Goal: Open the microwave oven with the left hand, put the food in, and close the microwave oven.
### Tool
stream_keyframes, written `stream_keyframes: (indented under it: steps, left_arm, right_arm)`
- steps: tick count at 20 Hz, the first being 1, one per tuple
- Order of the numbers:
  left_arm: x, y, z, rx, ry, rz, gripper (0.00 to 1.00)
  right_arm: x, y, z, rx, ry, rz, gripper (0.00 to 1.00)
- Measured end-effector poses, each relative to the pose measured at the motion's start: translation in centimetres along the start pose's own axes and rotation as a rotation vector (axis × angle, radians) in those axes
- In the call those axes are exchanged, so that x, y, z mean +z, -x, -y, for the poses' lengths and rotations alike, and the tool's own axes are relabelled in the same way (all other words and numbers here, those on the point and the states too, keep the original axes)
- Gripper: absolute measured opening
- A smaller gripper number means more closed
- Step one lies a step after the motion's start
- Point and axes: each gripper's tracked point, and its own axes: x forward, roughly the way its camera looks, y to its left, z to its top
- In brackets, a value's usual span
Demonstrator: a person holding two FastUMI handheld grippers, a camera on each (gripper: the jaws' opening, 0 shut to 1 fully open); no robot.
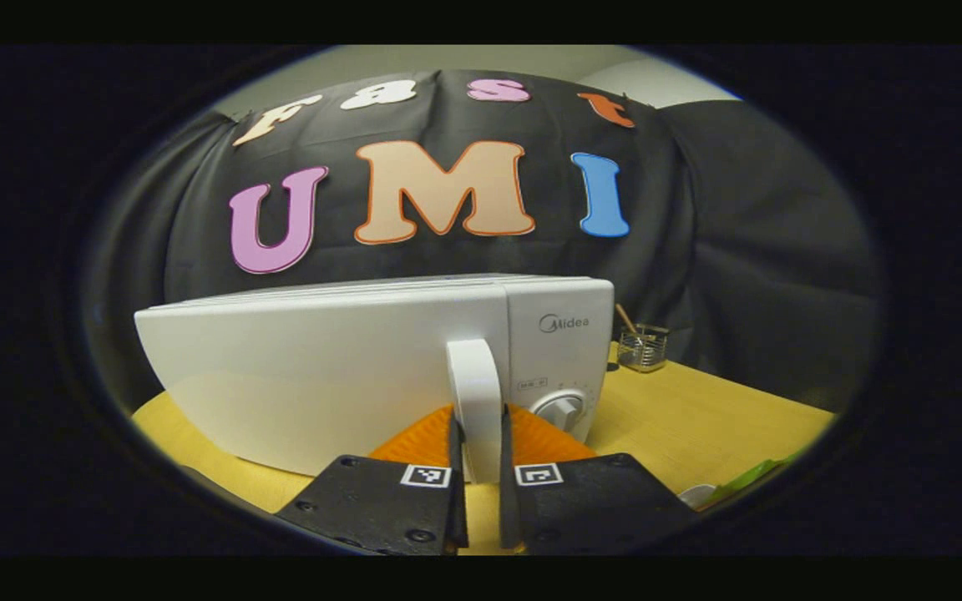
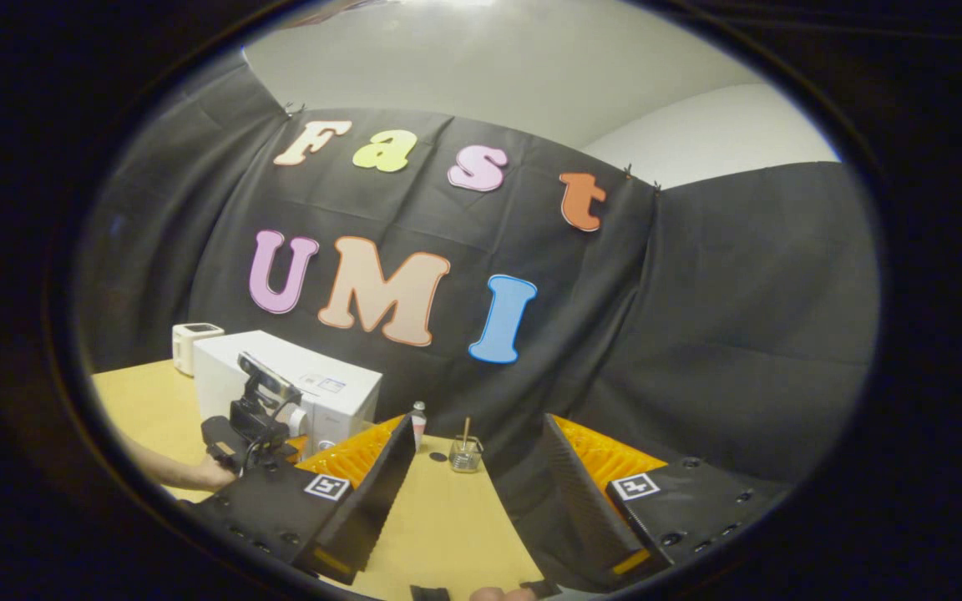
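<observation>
The white microwave [image 1: 347, 367] stands on the yellow table, close in front in the left gripper view. My left gripper [image 1: 478, 427] is shut on its upright white door handle [image 1: 474, 376], one finger on each side. The door looks flush with the control panel and its knob [image 1: 563, 411]. In the right gripper view the microwave [image 2: 314, 380] sits far off to the left, with the left gripper [image 2: 255, 417] and a hand [image 2: 197, 476] in front of it. My right gripper [image 2: 477, 421] is open and holds nothing. A green and white object [image 1: 740, 482] lies at the table's lower right edge, too cropped to identify.
A small glass jar with a stick in it [image 1: 642, 346] [image 2: 465, 455] stands at the back of the table by the black cloth wall. A small bottle [image 2: 418, 421] is next to it. A white box-like appliance [image 2: 191, 344] sits behind the microwave.
</observation>
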Motion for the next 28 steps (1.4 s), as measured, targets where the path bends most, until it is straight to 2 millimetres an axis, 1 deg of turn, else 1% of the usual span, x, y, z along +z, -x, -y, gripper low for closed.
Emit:
stream_keyframes:
  steps: [1, 2, 3, 4, 7, 8, 10, 11, 12, 15, 16, 17, 19, 20, 21, 22, 23, 24, 25, 26, 27, 28]
  left_arm:
    - [0.1, 0.1, 0.0, 0.001, 0.01, 0.003, 0.1]
    - [0.0, 0.1, -0.1, 0.005, 0.027, -0.005, 0.05]
    - [0.1, 0.0, -0.1, 0.007, 0.039, -0.009, 0.05]
    - [0.0, 0.0, -0.1, 0.007, 0.045, -0.018, 0.01]
    - [0.0, 0.2, 0.0, 0.009, 0.027, -0.035, 0.02]
    - [0.2, 0.2, -0.2, 0.008, 0.042, -0.035, 0.03]
    - [0.0, 0.3, 0.0, 0.0, 0.087, -0.063, 0.02]
    - [0.1, 0.3, 0.0, 0.001, 0.084, -0.066, 0.03]
    - [0.0, 0.3, -0.1, 0.005, 0.074, -0.071, 0.02]
    - [0.1, 0.3, 0.0, 0.023, 0.046, -0.077, 0.02]
    - [-0.2, 0.3, -0.1, 0.032, 0.027, -0.09, 0.02]
    - [0.1, 0.2, -0.2, 0.037, 0.03, -0.082, 0.02]
    - [-0.1, 0.3, -0.2, 0.031, 0.069, -0.097, 0.02]
    - [-0.1, 0.4, -0.1, 0.029, 0.067, -0.101, 0.03]
    - [-0.9, 1.0, 0.0, 0.031, 0.057, -0.139, 0.02]
    - [-1.2, 2.3, 0.1, 0.032, 0.062, -0.133, 0.03]
    - [-0.3, 3.6, 0.1, 0.031, 0.055, -0.077, 0.02]
    - [-0.4, 5.1, 0.0, 0.03, 0.037, -0.074, 0.02]
    - [-1.1, 6.5, -0.1, 0.033, 0.035, -0.087, 0.02]
    - [-1.2, 7.8, -0.4, 0.032, 0.052, -0.086, 0.03]
    - [-1.9, 8.9, -0.5, 0.023, 0.068, -0.115, 0.02]
    - [-1.9, 9.9, -0.8, 0.012, 0.071, -0.121, 0.0]
  right_arm:
    - [-0.1, 0.0, 0.2, -0.002, -0.001, 0.0, 0.97]
    - [-0.2, 0.1, 0.6, -0.005, -0.004, -0.002, 0.97]
    - [-0.2, 0.2, 0.7, -0.007, -0.01, -0.003, 0.97]
    - [-0.2, 0.3, 0.9, -0.008, -0.016, -0.002, 0.97]
    - [-0.1, 0.6, 1.2, -0.003, -0.027, 0.002, 0.97]
    - [0.0, 0.6, 1.3, 0.0, -0.024, 0.006, 0.97]
    - [-0.1, 0.6, 1.6, 0.002, -0.013, 0.013, 0.97]
    - [-0.3, 0.6, 1.9, 0.0, -0.007, 0.012, 0.97]
    - [-0.5, 0.6, 2.1, 0.0, -0.009, 0.01, 0.97]
    - [-0.5, 0.4, 3.0, -0.008, -0.026, 0.015, 0.97]
    - [-0.6, 0.5, 3.0, -0.007, -0.029, 0.013, 0.96]
    - [-0.9, 0.4, 3.0, -0.004, -0.033, 0.01, 0.97]
    - [-1.2, 0.2, 2.8, 0.005, -0.038, 0.002, 0.97]
    - [-1.1, 0.1, 2.8, 0.009, -0.039, 0.004, 0.97]
    - [-0.9, 0.0, 2.7, 0.013, -0.039, 0.011, 0.97]
    - [-0.7, -0.2, 2.6, 0.017, -0.037, 0.017, 0.97]
    - [-0.5, -0.3, 2.6, 0.017, -0.034, 0.023, 0.97]
    - [-0.4, -0.5, 2.7, 0.02, -0.039, 0.028, 0.96]
    - [-0.3, -0.7, 2.2, 0.032, -0.053, 0.027, 0.97]
    - [-0.5, -0.9, 1.6, 0.05, -0.069, 0.024, 0.97]
    - [-0.6, -1.1, 1.1, 0.066, -0.074, 0.021, 0.97]
    - [-0.6, -1.3, 0.6, 0.083, -0.074, 0.02, 0.97]
